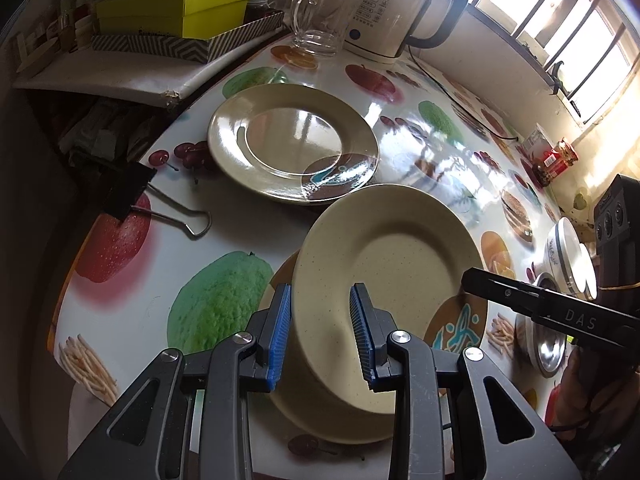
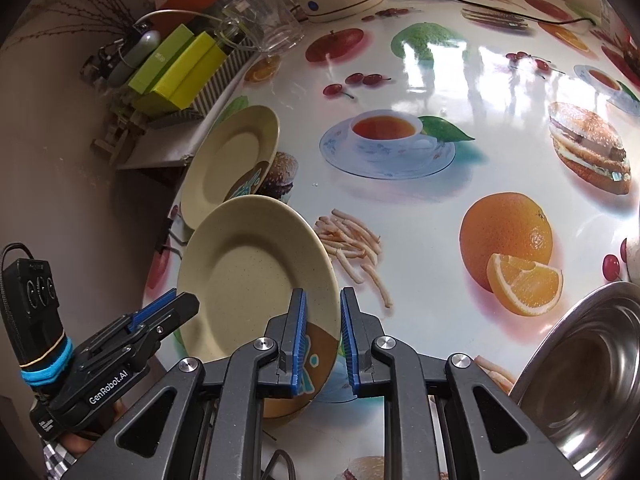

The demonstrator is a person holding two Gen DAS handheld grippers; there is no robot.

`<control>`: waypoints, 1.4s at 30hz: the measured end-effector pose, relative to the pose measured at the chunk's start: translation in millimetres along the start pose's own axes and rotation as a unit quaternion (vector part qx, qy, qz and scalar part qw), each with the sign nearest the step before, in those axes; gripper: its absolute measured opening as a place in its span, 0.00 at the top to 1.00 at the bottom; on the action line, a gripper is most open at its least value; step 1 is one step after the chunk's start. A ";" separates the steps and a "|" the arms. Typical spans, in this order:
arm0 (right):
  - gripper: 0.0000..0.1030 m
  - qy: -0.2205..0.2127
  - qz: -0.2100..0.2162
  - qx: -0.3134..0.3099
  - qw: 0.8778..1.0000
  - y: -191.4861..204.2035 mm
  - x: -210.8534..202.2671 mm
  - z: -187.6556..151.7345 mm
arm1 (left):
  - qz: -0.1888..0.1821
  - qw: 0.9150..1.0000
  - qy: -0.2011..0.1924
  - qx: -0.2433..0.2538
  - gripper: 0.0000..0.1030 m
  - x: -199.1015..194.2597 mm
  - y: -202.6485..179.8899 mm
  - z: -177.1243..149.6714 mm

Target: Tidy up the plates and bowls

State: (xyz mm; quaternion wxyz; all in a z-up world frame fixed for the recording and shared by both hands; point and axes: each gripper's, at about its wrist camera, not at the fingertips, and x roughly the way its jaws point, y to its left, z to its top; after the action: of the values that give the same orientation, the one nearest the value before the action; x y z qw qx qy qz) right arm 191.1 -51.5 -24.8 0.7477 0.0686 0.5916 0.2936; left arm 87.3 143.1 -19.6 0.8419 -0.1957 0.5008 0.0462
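Observation:
I hold a speckled beige plate [image 1: 400,248] tilted above the fruit-print table [image 1: 132,320]. It has a brown and blue emblem on its rim. My left gripper [image 1: 322,332] is shut on its near rim, and my right gripper [image 2: 324,340] is shut on the emblem side of the rim [image 2: 316,356]. A second beige plate [image 1: 292,140] with the same emblem lies flat on the table just beyond. A steel bowl [image 2: 580,380] sits at the right, and a white bowl with blue bands [image 1: 568,256] stands behind it.
A white kettle [image 1: 392,12] and a glass mug [image 1: 316,20] stand at the back, with the kettle's cord [image 1: 460,100] running along the wall. Green boxes [image 1: 176,12] sit on a raised shelf at the left. A black binder clip [image 1: 132,196] lies near the flat plate.

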 end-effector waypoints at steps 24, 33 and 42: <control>0.83 0.016 -0.005 -0.009 1.000 6.7 13.6 -13.3 | 0.007 1.000 0.010 -0.014 0.70 -1.2 14.3 -16.0; 0.82 0.016 -0.008 -0.009 1.000 8.5 14.8 -13.2 | 0.006 1.000 0.009 -0.014 0.70 -3.4 13.9 -17.6; 0.81 0.011 -0.016 -0.017 1.000 11.3 15.7 -15.0 | 0.008 1.000 0.009 -0.019 0.70 -2.6 15.5 -16.1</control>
State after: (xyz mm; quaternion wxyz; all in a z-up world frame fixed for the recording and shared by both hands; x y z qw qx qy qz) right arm 175.2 -37.7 -37.3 0.7466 0.0430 0.5958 0.2928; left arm 68.5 151.6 -28.6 0.8330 -0.2077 0.5093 0.0608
